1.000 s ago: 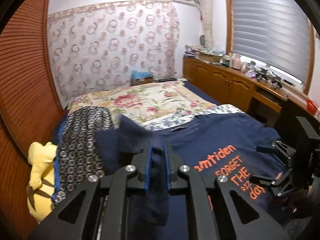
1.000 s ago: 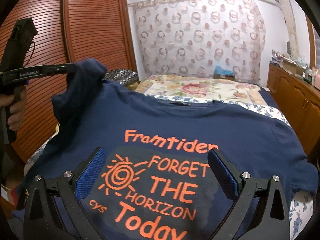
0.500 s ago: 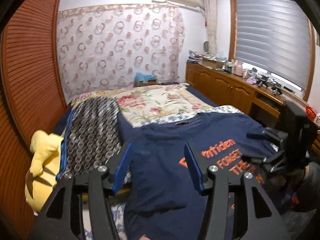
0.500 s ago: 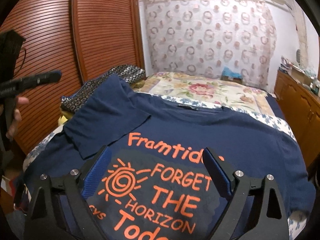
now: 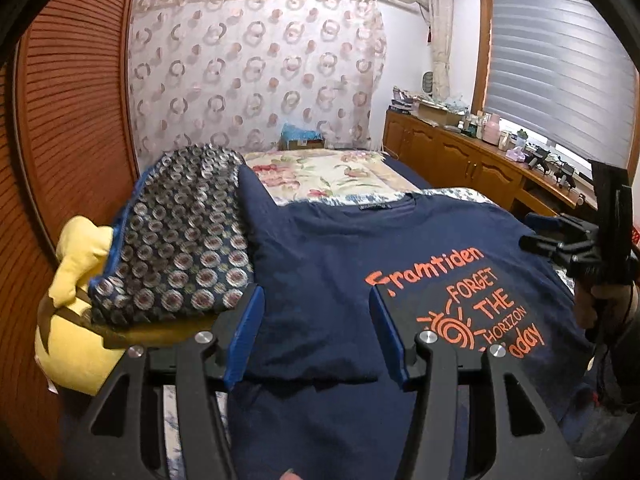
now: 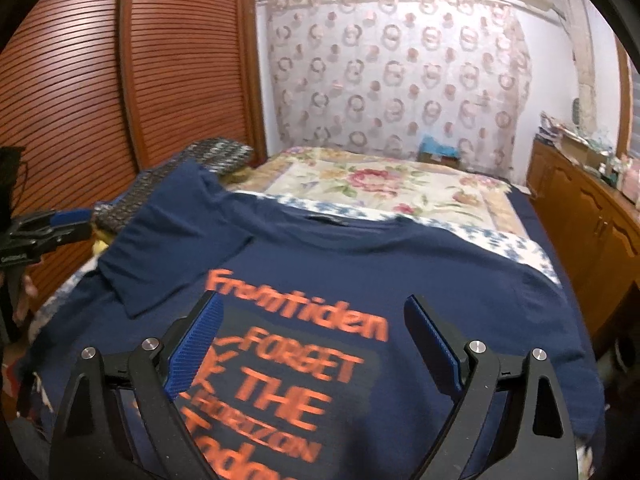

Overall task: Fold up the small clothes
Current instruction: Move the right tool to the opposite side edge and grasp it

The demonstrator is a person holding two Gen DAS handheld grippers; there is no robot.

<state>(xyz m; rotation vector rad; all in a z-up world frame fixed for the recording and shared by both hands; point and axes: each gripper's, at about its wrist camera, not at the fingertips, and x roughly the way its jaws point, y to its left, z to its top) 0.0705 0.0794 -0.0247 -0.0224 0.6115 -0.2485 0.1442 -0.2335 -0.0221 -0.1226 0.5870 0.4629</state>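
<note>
A navy T-shirt with orange print lies face up on the bed; it also shows in the right wrist view. Its left sleeve is folded inward onto the chest. My left gripper is open and empty, just above the folded sleeve. My right gripper is open and empty, over the orange print. The right gripper also shows at the shirt's right side in the left wrist view, and the left gripper at the left edge of the right wrist view.
A dark patterned cushion and a yellow plush lie left of the shirt. A floral quilt covers the far bed. Louvred wooden doors stand left; a wooden cabinet runs along the right.
My left gripper let go of the sleeve, which now lies folded on the chest, opened, and drew back low. My right gripper moved forward a little over the print.
</note>
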